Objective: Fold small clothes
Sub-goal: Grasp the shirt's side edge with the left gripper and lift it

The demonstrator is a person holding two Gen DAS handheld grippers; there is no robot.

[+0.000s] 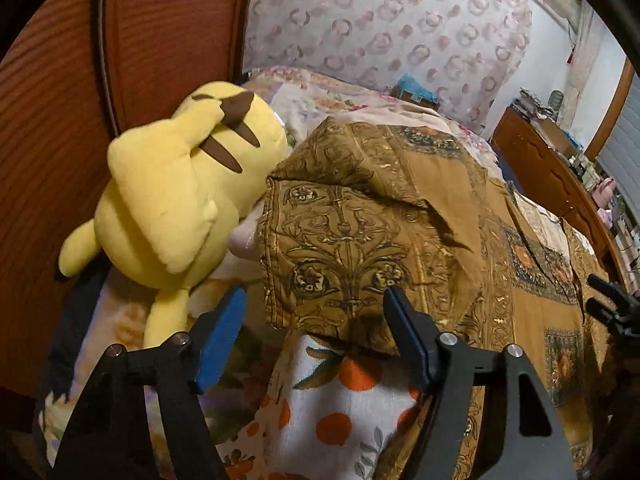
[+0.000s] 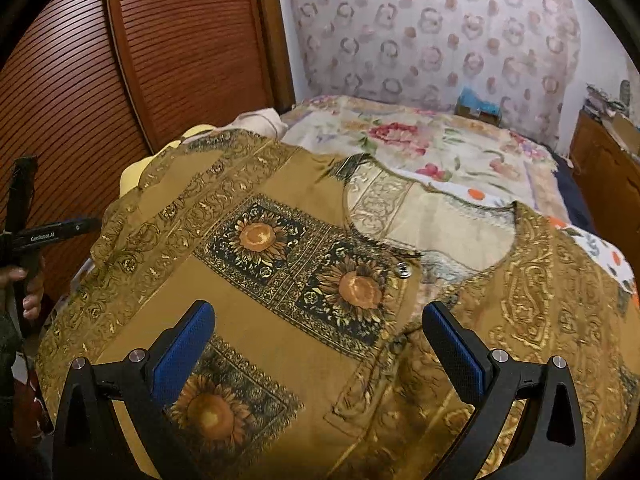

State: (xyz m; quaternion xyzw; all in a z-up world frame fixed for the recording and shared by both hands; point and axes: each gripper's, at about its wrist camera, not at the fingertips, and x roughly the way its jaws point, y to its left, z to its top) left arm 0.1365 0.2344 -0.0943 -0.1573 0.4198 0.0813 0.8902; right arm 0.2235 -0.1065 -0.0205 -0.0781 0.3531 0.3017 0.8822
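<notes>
A mustard-brown shirt with sunflower panels and gold scrollwork (image 2: pixel 280 264) lies spread on the bed, collar toward the far side, a silver button (image 2: pixel 402 270) by its neckline. In the left wrist view its left sleeve (image 1: pixel 344 240) lies folded over toward the shirt's body. My left gripper (image 1: pixel 316 300) is open and empty, over the sleeve's near hem. My right gripper (image 2: pixel 318 316) is open and empty, hovering over the shirt's front. The left gripper's body also shows in the right wrist view (image 2: pixel 44 234), held in a hand.
A yellow plush toy (image 1: pixel 176 196) lies left of the shirt against a slatted wooden wardrobe door (image 1: pixel 52 120). An orange-print cloth (image 1: pixel 340 408) lies under the shirt. A floral bedspread (image 2: pixel 400 140) covers the far bed. A wooden dresser (image 1: pixel 552 176) stands at the right.
</notes>
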